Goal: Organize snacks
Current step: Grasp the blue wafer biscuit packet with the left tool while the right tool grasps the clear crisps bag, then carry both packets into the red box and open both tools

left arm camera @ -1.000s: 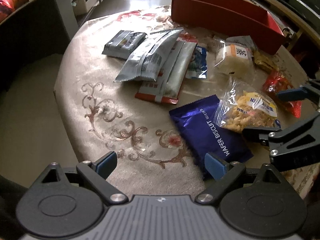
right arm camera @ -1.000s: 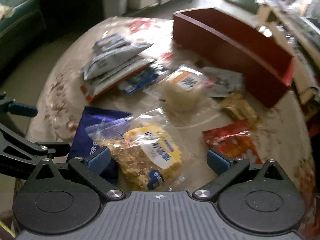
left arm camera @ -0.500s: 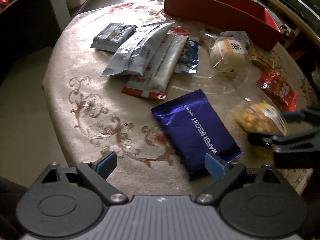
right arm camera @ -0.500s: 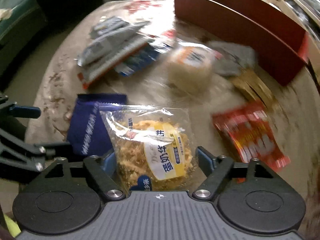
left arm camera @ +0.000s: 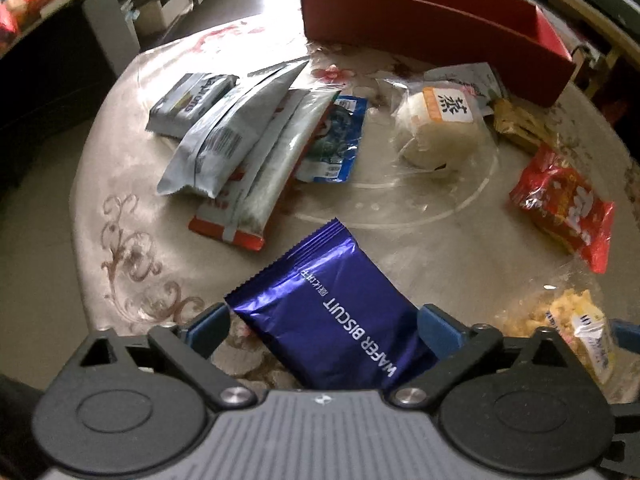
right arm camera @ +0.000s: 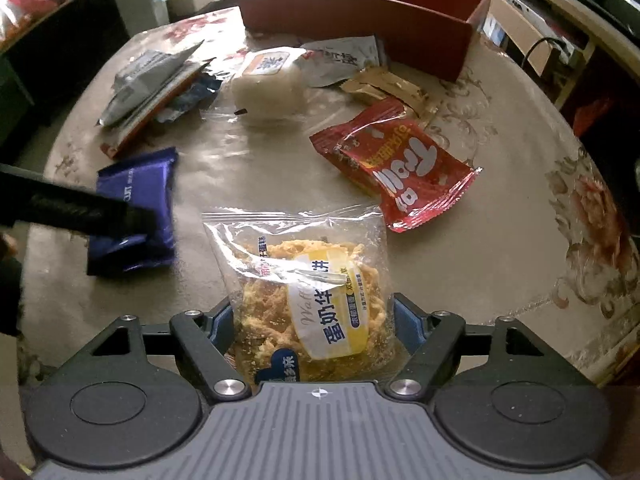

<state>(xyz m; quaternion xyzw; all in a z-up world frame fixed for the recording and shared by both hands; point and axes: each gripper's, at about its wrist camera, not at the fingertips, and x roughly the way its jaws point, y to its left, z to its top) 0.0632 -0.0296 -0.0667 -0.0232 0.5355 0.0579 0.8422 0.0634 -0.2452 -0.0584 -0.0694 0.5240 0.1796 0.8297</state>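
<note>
Risk: we crush brittle yellow pastry in clear plastic bag (right arm camera: 310, 300), clenched in right claw (right arm camera: 314, 326). Left claw (left arm camera: 324, 326) gapes astride blue foil wafer packet (left arm camera: 332, 312) flat on worktop (left arm camera: 400, 200); foil may slip.

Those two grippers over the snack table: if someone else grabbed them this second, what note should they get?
Left gripper: jaws just opened wider and straddle the purple wafer biscuit pack, which lies on the table; not gripped.
Right gripper: jaws have just closed in; pads against the clear bag of yellow crispy snack.
Red box at the table's far edge shows nothing inside from here.
Done: nothing seen in the box.
Left: grip the wafer pack, then sort the red pack, white bun and the pile of grey packets.
</note>
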